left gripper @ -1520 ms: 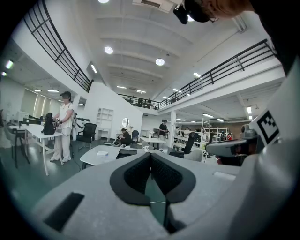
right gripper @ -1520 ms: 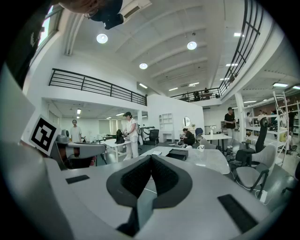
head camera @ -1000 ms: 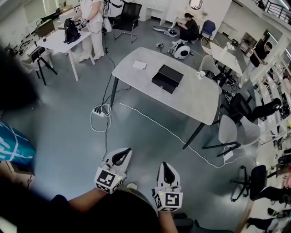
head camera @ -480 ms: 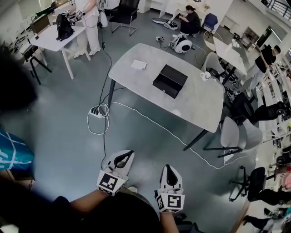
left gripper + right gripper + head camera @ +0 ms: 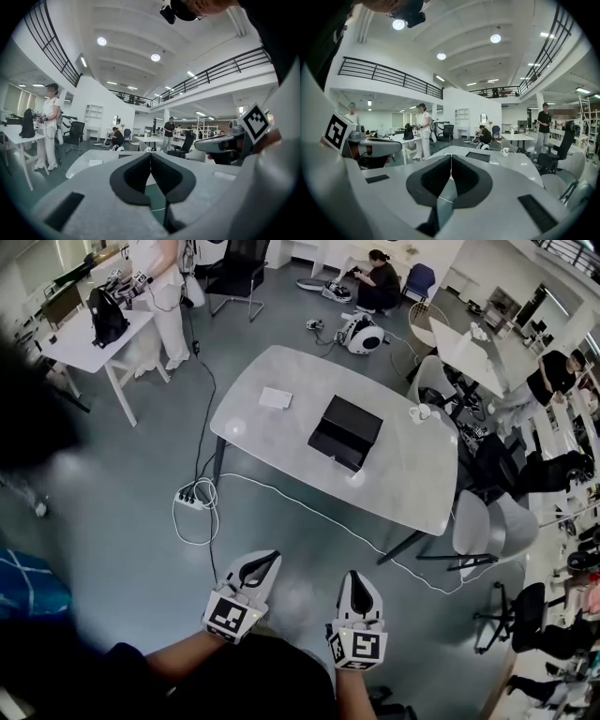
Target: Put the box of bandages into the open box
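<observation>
The box of bandages (image 5: 276, 397), flat and white, lies near the left end of a grey table (image 5: 412, 474) some way ahead of me. The open box (image 5: 345, 432) is black and sits at the middle of that table. Both grippers hang low over the floor, well short of the table. My left gripper (image 5: 261, 562) is shut with nothing in it, its pads (image 5: 140, 173) meeting. My right gripper (image 5: 355, 581) is shut and empty too. The right gripper view shows the black box (image 5: 478, 156) and a white cup (image 5: 505, 152) beyond the closed jaws.
A power strip (image 5: 190, 495) with coiled cable lies on the floor before the table, and a white cable (image 5: 309, 498) runs under it. Grey chairs (image 5: 483, 526) stand at the table's right. A person in white (image 5: 157, 287) stands at a far-left table; another crouches (image 5: 380, 279) behind.
The view has swung, so the table now sits lower and further left in the head view. Both grippers stay shut and low in front of me.
</observation>
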The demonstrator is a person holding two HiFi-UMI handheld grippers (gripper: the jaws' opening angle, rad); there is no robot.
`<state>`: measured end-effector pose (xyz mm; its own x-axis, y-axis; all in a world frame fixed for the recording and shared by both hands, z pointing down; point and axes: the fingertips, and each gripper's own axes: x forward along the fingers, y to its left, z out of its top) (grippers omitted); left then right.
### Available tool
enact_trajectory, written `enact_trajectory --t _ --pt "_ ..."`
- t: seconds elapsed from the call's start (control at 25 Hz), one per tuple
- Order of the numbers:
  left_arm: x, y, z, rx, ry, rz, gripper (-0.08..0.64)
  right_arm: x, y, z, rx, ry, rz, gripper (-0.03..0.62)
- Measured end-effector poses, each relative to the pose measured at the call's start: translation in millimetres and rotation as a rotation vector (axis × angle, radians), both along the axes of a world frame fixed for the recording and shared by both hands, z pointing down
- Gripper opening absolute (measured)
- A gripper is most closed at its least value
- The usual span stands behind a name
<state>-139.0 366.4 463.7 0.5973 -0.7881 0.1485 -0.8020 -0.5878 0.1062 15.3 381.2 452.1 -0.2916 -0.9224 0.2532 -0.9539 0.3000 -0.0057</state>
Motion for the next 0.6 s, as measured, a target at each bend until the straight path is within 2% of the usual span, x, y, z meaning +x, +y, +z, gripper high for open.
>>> enact_trajectory --t 0.16,0.28,0.6 --pt "-14 -40 -4 -0.021 0.032 0.043 0.016 -8 -35 -3 -0.003 -0.002 0.053 0.012" --pt "-21 -65 -4 -0.004 0.036 0.071 0.015 -7 -55 1 -0.015 -0.016 0.092 0.012" --pt "-52 -119 9 0.011 0.01 0.015 0.016 -19 -105 9 -0.033 -0.002 0.078 0.012"
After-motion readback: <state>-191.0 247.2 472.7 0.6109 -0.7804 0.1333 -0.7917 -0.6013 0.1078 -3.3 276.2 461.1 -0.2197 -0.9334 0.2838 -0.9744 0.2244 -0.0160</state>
